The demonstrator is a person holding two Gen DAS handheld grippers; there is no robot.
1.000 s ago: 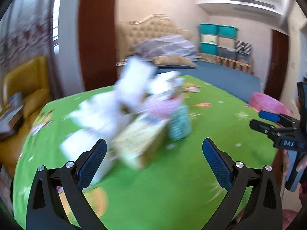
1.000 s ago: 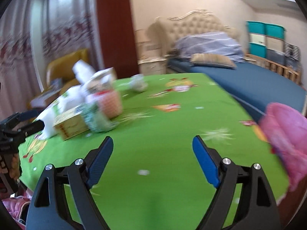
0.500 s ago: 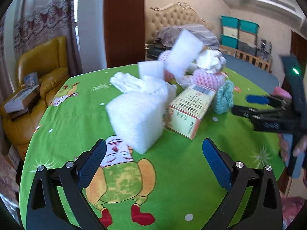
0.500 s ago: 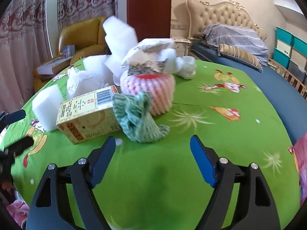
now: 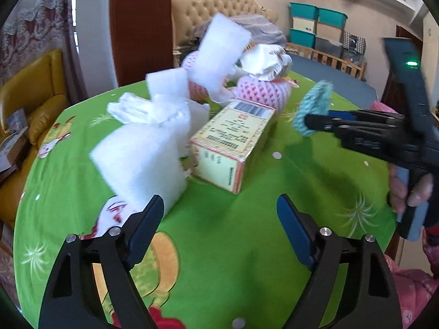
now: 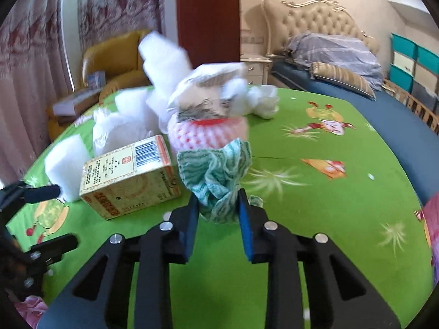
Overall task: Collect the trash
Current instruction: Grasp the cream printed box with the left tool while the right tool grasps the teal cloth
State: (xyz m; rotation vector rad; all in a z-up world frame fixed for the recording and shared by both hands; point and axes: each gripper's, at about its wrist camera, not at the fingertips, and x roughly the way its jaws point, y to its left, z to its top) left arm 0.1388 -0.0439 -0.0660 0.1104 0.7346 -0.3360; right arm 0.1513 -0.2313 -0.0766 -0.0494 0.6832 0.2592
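Just right of the cardboard box (image 6: 129, 176), a teal cloth scrap (image 6: 216, 175) is pinched in the just-closed right gripper (image 6: 218, 211) and is best lifted straight up; the left gripper (image 5: 219, 227), narrowing, is empty, half-open before the foam block (image 5: 142, 161).

No legible text; barcoded box (image 6: 129, 175).

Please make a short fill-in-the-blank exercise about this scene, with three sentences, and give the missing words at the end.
1. The right gripper is shut on the crumpled teal ____.
2. The carton with the barcode lies on a ____ tablecloth.
3. Nothing is between the pads of the ____ gripper, and the white foam block is just ahead of its left finger.

Missing words: cloth; green; left
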